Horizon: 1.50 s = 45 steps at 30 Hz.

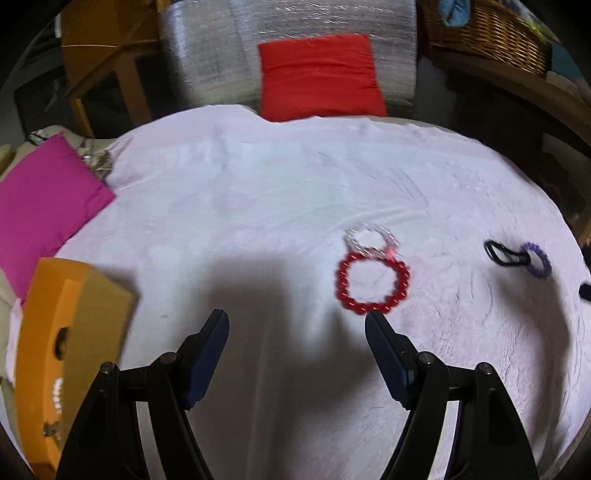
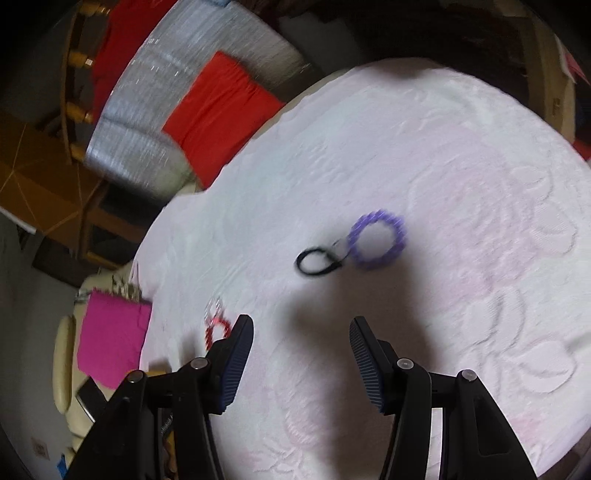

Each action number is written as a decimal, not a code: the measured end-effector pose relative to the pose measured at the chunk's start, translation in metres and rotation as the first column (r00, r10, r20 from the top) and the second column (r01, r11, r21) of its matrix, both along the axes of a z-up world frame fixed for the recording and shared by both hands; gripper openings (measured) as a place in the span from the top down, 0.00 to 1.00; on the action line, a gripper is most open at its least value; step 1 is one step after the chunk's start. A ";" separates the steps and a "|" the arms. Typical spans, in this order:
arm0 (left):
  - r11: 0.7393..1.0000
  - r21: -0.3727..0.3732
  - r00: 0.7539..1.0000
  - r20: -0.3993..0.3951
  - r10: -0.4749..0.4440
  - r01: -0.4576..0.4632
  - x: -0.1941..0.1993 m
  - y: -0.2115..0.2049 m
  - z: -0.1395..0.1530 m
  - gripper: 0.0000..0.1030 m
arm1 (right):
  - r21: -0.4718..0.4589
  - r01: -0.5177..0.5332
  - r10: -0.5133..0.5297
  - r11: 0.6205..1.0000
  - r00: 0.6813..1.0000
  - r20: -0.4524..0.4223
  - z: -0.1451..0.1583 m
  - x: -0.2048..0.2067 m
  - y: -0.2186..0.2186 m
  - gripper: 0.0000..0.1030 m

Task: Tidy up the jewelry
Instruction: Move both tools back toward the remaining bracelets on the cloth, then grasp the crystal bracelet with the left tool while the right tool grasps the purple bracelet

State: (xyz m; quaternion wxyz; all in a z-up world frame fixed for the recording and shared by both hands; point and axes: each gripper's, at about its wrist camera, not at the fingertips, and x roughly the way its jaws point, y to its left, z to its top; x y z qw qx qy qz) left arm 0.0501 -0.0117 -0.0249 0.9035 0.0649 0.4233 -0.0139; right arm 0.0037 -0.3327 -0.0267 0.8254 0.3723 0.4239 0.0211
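Note:
A red bead bracelet (image 1: 373,284) lies on the pale pink cloth (image 1: 258,206), touching a clear bead bracelet (image 1: 371,240) just behind it. My left gripper (image 1: 297,321) hovers open and empty, its right fingertip close to the red bracelet's near edge. Further right lie a black band (image 1: 504,253) and a purple bead bracelet (image 1: 537,258). In the right wrist view the purple bracelet (image 2: 376,240) and black band (image 2: 319,260) lie ahead of my open, empty right gripper (image 2: 301,326). The red bracelet (image 2: 216,330) peeks out beside its left finger.
An orange cardboard box (image 1: 70,332) with a hole in its side stands at the left, beads showing at its lower edge. A magenta cushion (image 1: 40,210) lies at the left, a red cushion (image 1: 321,77) at the back, and a wicker basket (image 1: 491,33) at the back right.

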 end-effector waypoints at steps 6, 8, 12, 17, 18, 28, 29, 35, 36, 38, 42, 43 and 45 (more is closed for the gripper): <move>0.995 -0.084 0.998 -0.032 -0.050 0.047 0.021 0.002 -0.006 0.26 | 0.108 0.061 -0.059 0.992 0.998 -0.026 -0.021 0.009 -0.028 0.43; 0.994 -0.096 0.998 -0.015 -0.054 0.052 0.025 0.004 -0.002 0.26 | 0.124 0.059 -0.055 0.990 0.998 -0.035 -0.024 0.014 -0.029 0.43; 0.990 -0.119 0.997 0.007 -0.074 0.075 0.033 0.005 0.002 0.26 | 0.122 0.064 -0.063 0.991 0.998 -0.012 -0.023 0.025 -0.028 0.43; 0.988 -0.130 0.996 0.005 -0.086 0.085 0.040 0.008 -0.002 0.26 | 0.115 0.093 -0.092 0.989 0.996 -0.017 -0.025 0.033 -0.031 0.45; 0.989 -0.125 0.996 0.002 -0.085 0.084 0.039 0.008 -0.003 0.26 | 0.089 0.114 -0.112 0.989 0.993 -0.021 -0.024 0.033 -0.035 0.45; 0.989 -0.110 0.995 0.012 -0.099 0.100 0.035 0.010 -0.005 0.26 | -0.005 0.167 -0.167 0.986 0.984 -0.067 -0.039 0.043 -0.041 0.50; 0.988 -0.117 0.995 0.015 -0.101 0.102 0.034 0.010 -0.004 0.26 | -0.004 0.165 -0.165 0.986 0.984 -0.067 -0.039 0.043 -0.040 0.50; 0.973 -0.203 0.994 0.015 -0.110 0.111 0.045 0.007 -0.006 0.26 | -0.013 0.175 -0.175 0.985 0.982 -0.063 -0.041 0.044 -0.039 0.50; 0.969 -0.219 0.993 0.011 -0.115 0.115 0.049 0.005 -0.008 0.26 | -0.014 0.176 -0.177 0.984 0.982 -0.063 -0.041 0.044 -0.040 0.50; 0.964 -0.233 0.992 0.009 -0.128 0.127 0.054 -0.001 -0.010 0.26 | -0.017 0.179 -0.180 0.984 0.982 -0.063 -0.042 0.044 -0.042 0.50; 0.968 -0.205 0.990 0.009 -0.144 0.142 0.066 -0.016 -0.014 0.25 | -0.020 0.170 -0.171 0.985 0.984 -0.055 -0.041 0.049 -0.045 0.50; 0.969 -0.198 0.989 -0.001 -0.149 0.146 0.070 -0.020 -0.016 0.26 | -0.021 0.169 -0.170 0.985 0.984 -0.051 -0.040 0.050 -0.047 0.50; 0.972 -0.186 0.988 -0.033 -0.150 0.141 0.077 -0.027 -0.021 0.26 | -0.019 0.166 -0.166 0.986 0.985 -0.046 -0.040 0.052 -0.051 0.50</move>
